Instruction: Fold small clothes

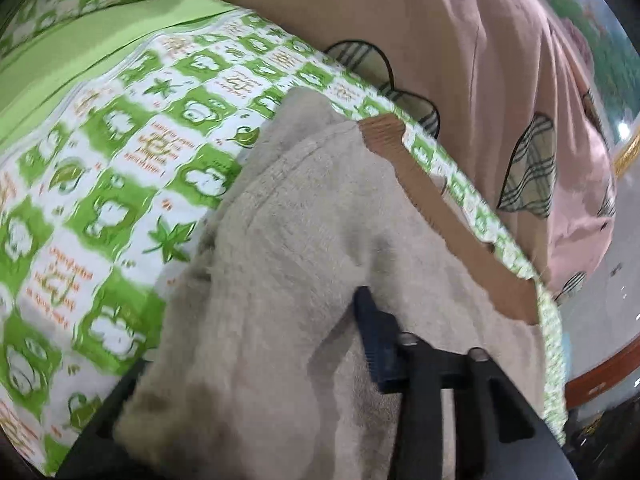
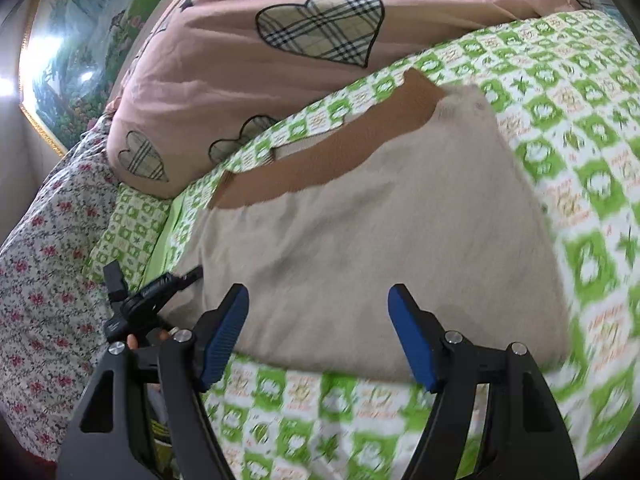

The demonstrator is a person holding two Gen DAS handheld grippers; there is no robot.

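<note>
Beige fleece garment (image 2: 360,216) lies spread on the green-and-white checked bedsheet (image 2: 560,120), its brown ribbed band (image 2: 320,148) running along the far edge, toward the pink quilt with plaid hearts (image 2: 280,60). That quilt bulks up just behind the band, so there is little free sheet on the far side. To the right of the garment and in front of its near hem, bare sheet stretches wide — the open room is there. On the left a floral-print cloth (image 2: 48,280) borders the bed.

The right gripper (image 2: 318,340) hovers above the garment's near hem, its blue pads (image 2: 224,336) standing well apart with nothing between them; the hem's edge passes below the gap.

In the left wrist view the fabric is bunched up close to the camera, folded over on itself. The left gripper (image 1: 320,344) shows one blue pad (image 1: 374,344) against the fleece while the other finger is buried under the cloth — the fleece fills the space between the fingers. They appear to be narrowed onto a fold of it near the garment's left side. The brown band (image 1: 448,216) runs diagonally past, just short of the bed's edge.
</note>
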